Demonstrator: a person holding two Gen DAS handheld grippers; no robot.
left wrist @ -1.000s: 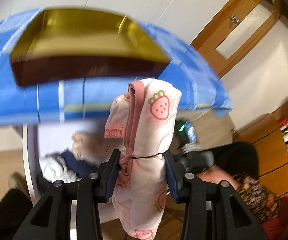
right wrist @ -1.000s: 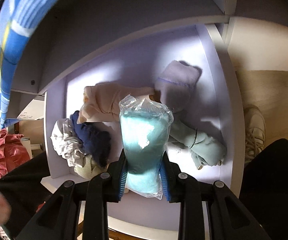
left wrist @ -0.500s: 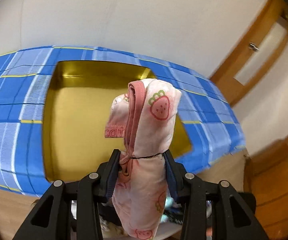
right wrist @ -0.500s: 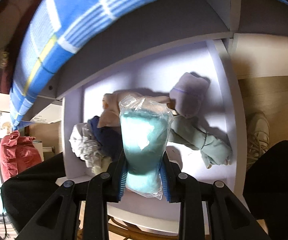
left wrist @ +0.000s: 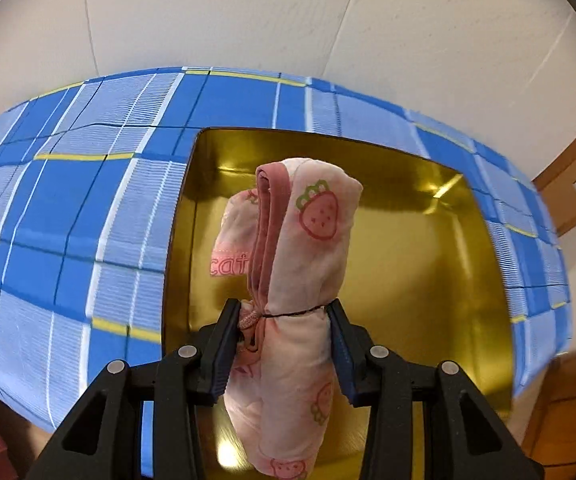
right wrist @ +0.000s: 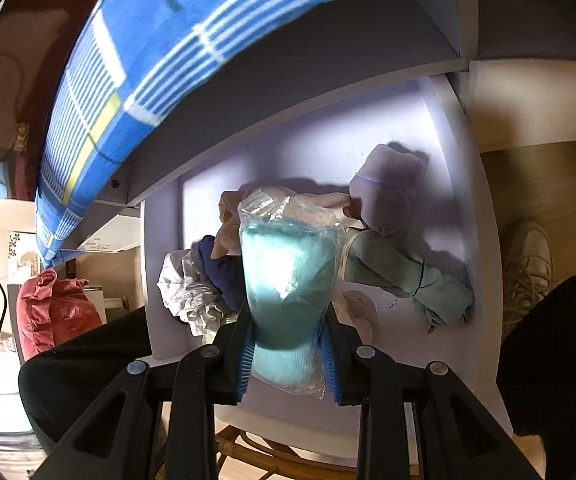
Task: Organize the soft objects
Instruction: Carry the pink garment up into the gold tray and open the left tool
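Left gripper (left wrist: 283, 316) clamped a rolled pink strawberry-print cloth (left wrist: 292, 280) over a gold metal tray (left wrist: 428, 280). Right gripper (right wrist: 288, 340) clamped a plastic-wrapped teal sock bundle (right wrist: 290, 276) near the white shelf (right wrist: 328, 148).

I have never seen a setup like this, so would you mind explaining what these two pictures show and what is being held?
There is no robot: a person holds a hand-held gripper in each hand, each with a fisheye camera looking along its fingers. The left hand-held gripper is shut on a pink strawberry-print cloth bundle, above a gold tray on a blue plaid cloth. The right hand-held gripper is shut on a teal cloth in clear plastic, above a white shelf where more rolled cloths lie.
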